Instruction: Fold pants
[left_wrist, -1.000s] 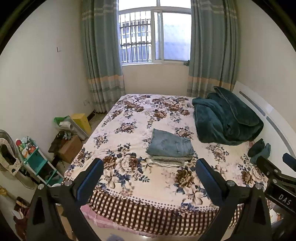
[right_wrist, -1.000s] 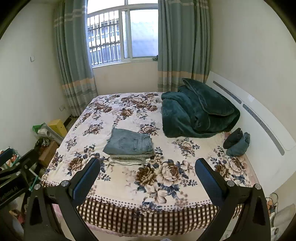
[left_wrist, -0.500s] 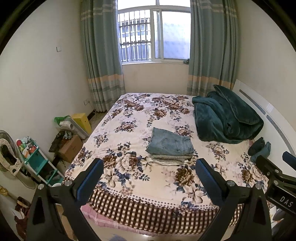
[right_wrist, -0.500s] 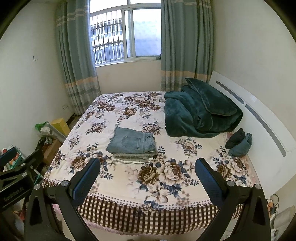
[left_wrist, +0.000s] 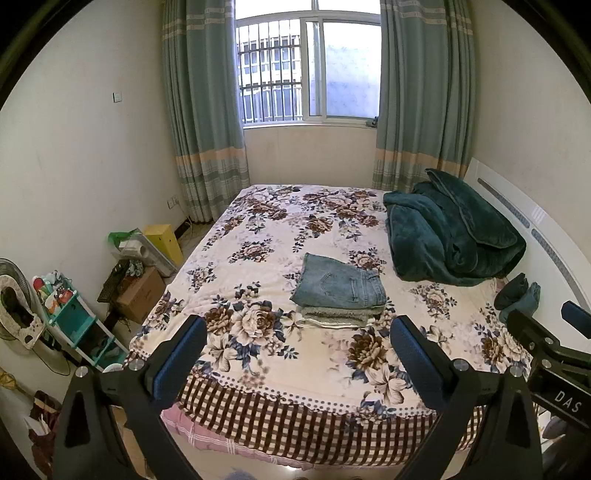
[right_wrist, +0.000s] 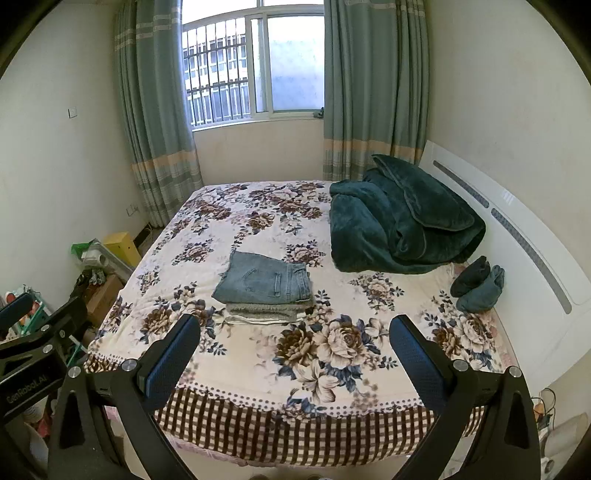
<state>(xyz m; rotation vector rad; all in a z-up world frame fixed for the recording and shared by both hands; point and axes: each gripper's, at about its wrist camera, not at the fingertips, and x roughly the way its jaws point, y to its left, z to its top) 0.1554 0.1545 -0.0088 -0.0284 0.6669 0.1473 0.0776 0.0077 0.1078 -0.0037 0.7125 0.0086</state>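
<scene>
- Nearest, the left gripper (left_wrist: 297, 341) is spread wide with nothing between its blue pads (left_wrist: 181, 360), held off the foot of the bed (left_wrist: 295, 417).
- The right gripper (right_wrist: 293, 339) is likewise spread wide and holds nothing, also short of the bed's checked edge; it shows at the right border of the left view (left_wrist: 554, 354).
- On the bed's flowered cover, a little in from the near edge, lie the folded jeans (right_wrist: 264, 282), back pocket up, on top of a small stack of other folded clothes (right_wrist: 262, 312). Both grippers are well apart from them.
- To the right of the jeans, by the white headboard (right_wrist: 517, 236), sit two dark small bundles (right_wrist: 478, 284).
- Beyond those, a dark green blanket (right_wrist: 402, 229) is heaped on the bed against the headboard.
- Left of the bed, on the floor, are a teal shelf (left_wrist: 74, 325), a cardboard box (left_wrist: 142, 295) and a yellow box (left_wrist: 164, 242).
- Farthest, past the bed, a barred window (left_wrist: 306, 74) between green curtains (left_wrist: 201, 110).
</scene>
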